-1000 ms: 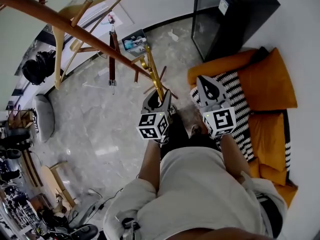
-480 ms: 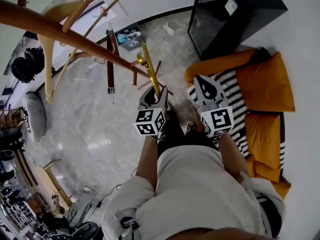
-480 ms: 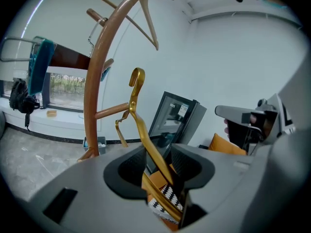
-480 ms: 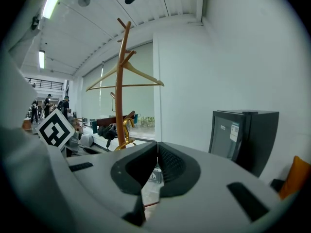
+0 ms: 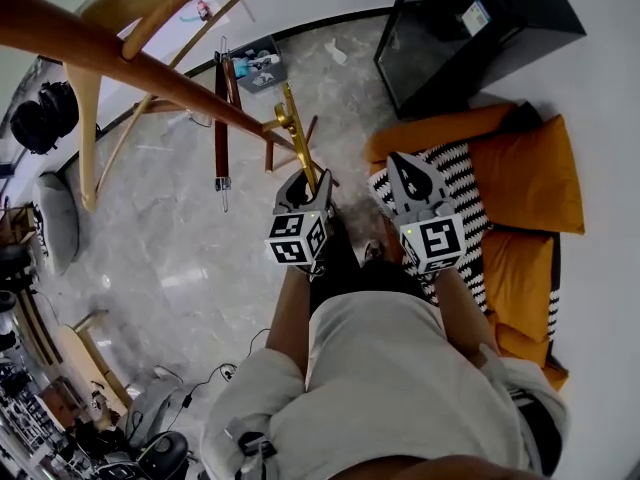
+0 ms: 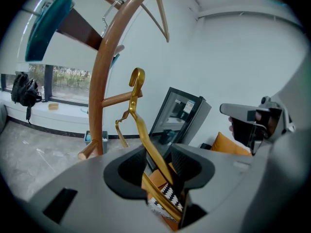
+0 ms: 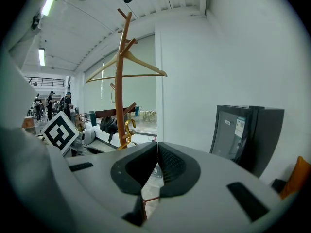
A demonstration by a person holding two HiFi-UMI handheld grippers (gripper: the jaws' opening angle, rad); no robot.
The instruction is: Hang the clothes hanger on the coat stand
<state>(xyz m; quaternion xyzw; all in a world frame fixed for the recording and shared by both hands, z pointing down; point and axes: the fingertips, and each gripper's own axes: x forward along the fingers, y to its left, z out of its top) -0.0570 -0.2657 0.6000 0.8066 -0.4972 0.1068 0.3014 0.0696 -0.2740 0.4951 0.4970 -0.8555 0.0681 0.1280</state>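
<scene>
A gold metal hanger (image 5: 297, 138) sticks up out of my left gripper (image 5: 305, 183), which is shut on its lower arm. In the left gripper view the hanger's hook (image 6: 137, 79) stands just right of the curved wooden coat stand (image 6: 103, 81), apart from it. The stand's trunk (image 5: 150, 68) crosses the head view's upper left, with a pale wooden hanger (image 5: 95, 98) and a dark bar hanger (image 5: 221, 118) on its pegs. My right gripper (image 5: 408, 163) is beside the left one, shut with nothing in it; its view shows the stand (image 7: 121, 81) farther off.
A black glass-door cabinet (image 5: 470, 28) stands at the back right. An orange sofa (image 5: 530, 168) with a black-and-white striped cushion (image 5: 480, 228) lies to the right. A small box (image 5: 258, 68) sits near the stand's foot. The person's torso fills the lower middle.
Both grippers have sunk a little and drifted left in the head view. The gold hanger stays in the left gripper. The right gripper stays shut.
</scene>
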